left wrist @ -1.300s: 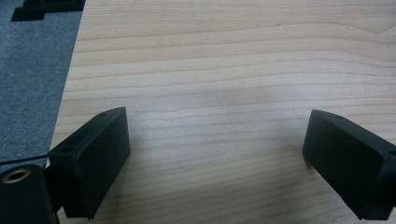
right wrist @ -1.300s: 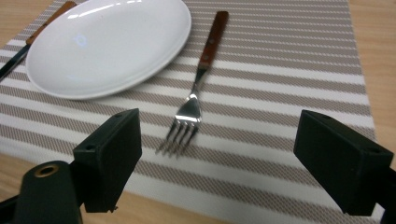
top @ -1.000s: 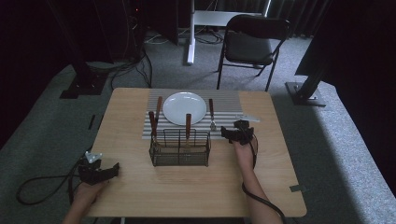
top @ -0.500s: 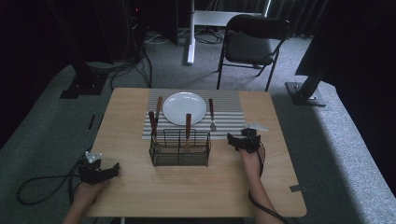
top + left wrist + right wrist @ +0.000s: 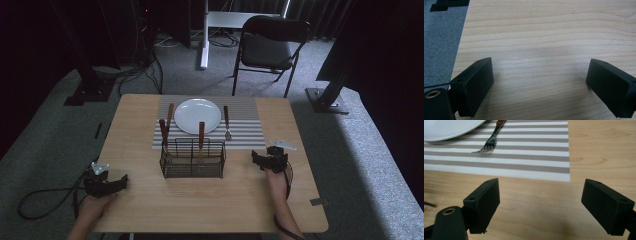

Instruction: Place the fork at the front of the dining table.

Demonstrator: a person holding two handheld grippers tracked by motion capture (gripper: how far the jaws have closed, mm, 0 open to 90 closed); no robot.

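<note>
A white plate (image 5: 197, 115) lies on a striped placemat (image 5: 245, 131) at the table's far middle. A fork (image 5: 226, 123) with a wooden handle lies right of the plate, and the fork (image 5: 491, 140) lies ahead of my jaws in the right gripper view. A wooden-handled utensil (image 5: 169, 116) lies left of the plate. A black wire basket (image 5: 192, 158) in front of the mat holds two more wooden-handled utensils (image 5: 201, 134). My right gripper (image 5: 263, 161) stands open over bare wood right of the basket. My left gripper (image 5: 111, 184) rests open at the near left edge, nothing between its jaws.
The wooden table (image 5: 215, 200) has free room along its near side. The table's left edge (image 5: 461, 47) runs close beside my left gripper, with grey carpet (image 5: 441, 40) beyond. A black folding chair (image 5: 270, 47) stands behind the table. Cables trail on the floor at left.
My right gripper has drawn back from beside the fork toward the near side of the table, right of the basket. The left gripper has stayed where it was.
</note>
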